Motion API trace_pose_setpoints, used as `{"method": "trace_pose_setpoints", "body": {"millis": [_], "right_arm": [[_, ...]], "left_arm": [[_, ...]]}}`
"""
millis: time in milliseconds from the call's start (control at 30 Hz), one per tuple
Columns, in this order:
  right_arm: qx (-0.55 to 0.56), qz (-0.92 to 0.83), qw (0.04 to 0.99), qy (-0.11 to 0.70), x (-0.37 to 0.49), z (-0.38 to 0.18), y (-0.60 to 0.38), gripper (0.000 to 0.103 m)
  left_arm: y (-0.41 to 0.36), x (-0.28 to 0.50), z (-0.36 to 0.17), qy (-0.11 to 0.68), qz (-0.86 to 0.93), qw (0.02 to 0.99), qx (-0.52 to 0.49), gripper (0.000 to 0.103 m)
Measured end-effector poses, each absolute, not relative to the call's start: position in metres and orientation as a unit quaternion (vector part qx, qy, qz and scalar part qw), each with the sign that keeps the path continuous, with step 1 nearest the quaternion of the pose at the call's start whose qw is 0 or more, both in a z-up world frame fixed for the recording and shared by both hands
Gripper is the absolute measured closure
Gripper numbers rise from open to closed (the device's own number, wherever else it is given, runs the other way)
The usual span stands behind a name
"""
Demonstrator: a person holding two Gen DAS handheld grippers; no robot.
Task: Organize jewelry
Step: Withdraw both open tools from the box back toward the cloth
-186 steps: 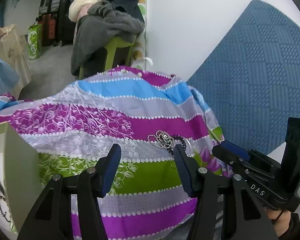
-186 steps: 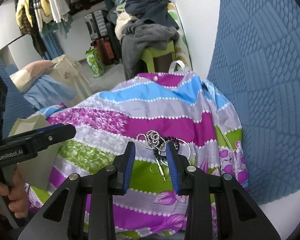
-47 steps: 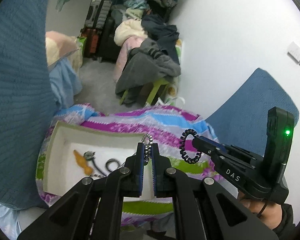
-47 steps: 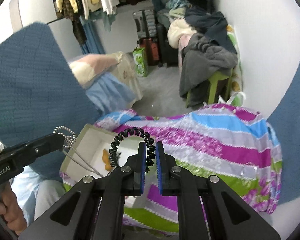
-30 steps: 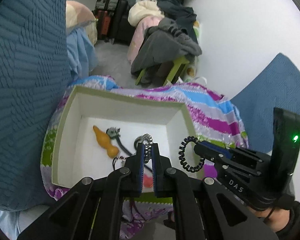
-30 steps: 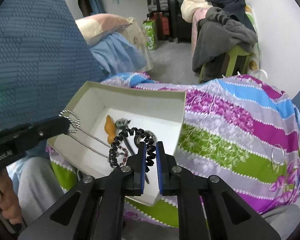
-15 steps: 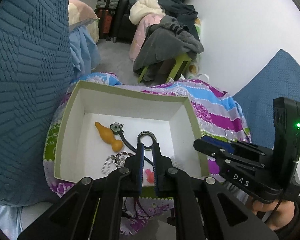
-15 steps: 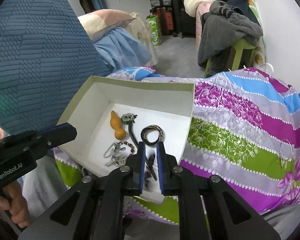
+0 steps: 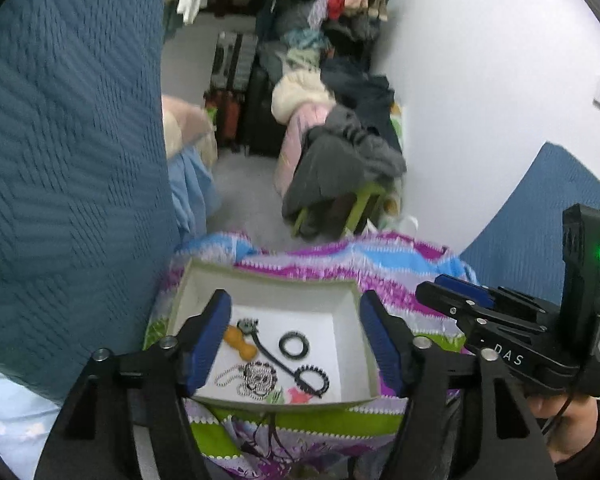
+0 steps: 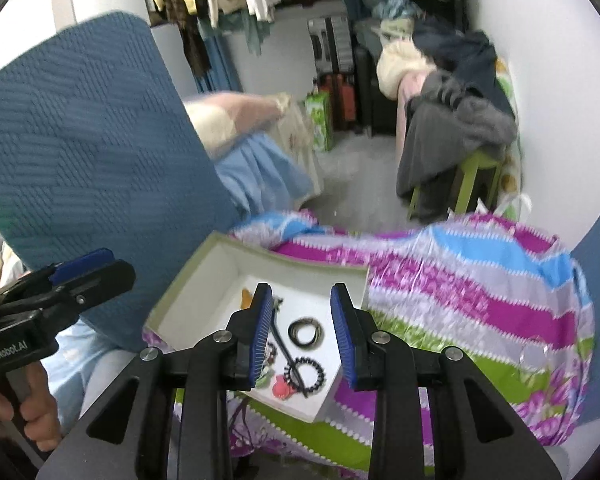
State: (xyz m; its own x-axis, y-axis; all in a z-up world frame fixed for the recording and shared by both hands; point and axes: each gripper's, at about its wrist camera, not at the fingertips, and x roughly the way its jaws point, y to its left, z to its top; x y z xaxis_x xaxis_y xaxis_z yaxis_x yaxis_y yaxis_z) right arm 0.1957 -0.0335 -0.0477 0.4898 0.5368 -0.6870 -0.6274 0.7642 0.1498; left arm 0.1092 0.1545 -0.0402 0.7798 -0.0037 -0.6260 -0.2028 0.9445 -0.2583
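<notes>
Left wrist view: the left gripper [image 9: 294,332] is seen with its blue-padded fingers [image 9: 204,336] spread wide, and nothing is held between them. A white open box [image 9: 346,360] is framed between the fingers and rests on a striped purple, green and blue cloth [image 9: 384,268]. Inside the box, a black spiral hair tie [image 9: 314,378] lies near the front right, a black ring [image 9: 295,344] is placed just behind it, and a beaded chain [image 9: 256,378] is piled at the front left. An orange gourd-shaped piece [image 9: 240,344] lies toward the left wall, and a black strap with a metal head [image 9: 266,354] runs diagonally across the floor of the box. Right wrist view: the right gripper [image 10: 302,334] is shown with its fingers [image 10: 260,332] parted to a moderate gap, empty, above the same box [image 10: 188,284]. The spiral hair tie [image 10: 304,376] is seen just beside a pink piece [image 10: 282,388], and the black ring [image 10: 306,334] lies between the fingers. A blue quilted cushion [image 10: 80,136] stands to the left of the box. A green stool draped with grey clothing [image 10: 452,140] is seen well beyond the cloth.
</notes>
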Motion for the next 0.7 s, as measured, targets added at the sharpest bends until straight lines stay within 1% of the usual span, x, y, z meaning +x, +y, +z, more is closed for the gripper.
{"method": "trace_pose_setpoints", "body": {"millis": [133,233,267,300,333,367,400,533,667,700], "right_arm": [[-0.055,0.336,0.872,0.351,0.191,-0.027,-0.047,0.070],[-0.059,0.330,0.880,0.336,0.187,-0.016,-0.056,0.069],[-0.057,0.329,0.883,0.330,0.185,-0.013,-0.060,0.066],[-0.054,0.329,0.884,0.327,0.184,-0.012,-0.063,0.056],[-0.049,0.327,0.887,0.322,0.183,-0.009,-0.068,0.050],[-0.045,0.328,0.889,0.315,0.181,-0.007,-0.073,0.040],[-0.043,0.329,0.892,0.308,0.178,-0.005,-0.077,0.036],[-0.048,0.320,0.899,0.294,0.172,0.000,-0.093,0.034],[-0.047,0.307,0.908,0.281,0.168,0.000,-0.111,0.022],[-0.048,0.303,0.910,0.279,0.167,0.000,-0.116,0.021]], "left_arm": [[0.147,0.100,-0.019,0.306,0.059,0.937,-0.160,0.026],[0.139,0.094,-0.007,0.296,0.064,0.940,-0.157,0.025],[0.135,0.092,-0.004,0.294,0.063,0.941,-0.155,0.025],[0.131,0.090,-0.001,0.292,0.064,0.942,-0.152,0.025],[0.128,0.089,0.000,0.292,0.065,0.942,-0.150,0.025],[0.123,0.088,0.001,0.292,0.067,0.943,-0.147,0.025],[0.119,0.088,0.002,0.292,0.069,0.943,-0.144,0.025],[0.106,0.088,0.001,0.294,0.079,0.942,-0.141,0.025],[0.091,0.088,-0.003,0.293,0.084,0.943,-0.137,0.025],[0.085,0.088,-0.005,0.290,0.085,0.943,-0.137,0.025]]}}
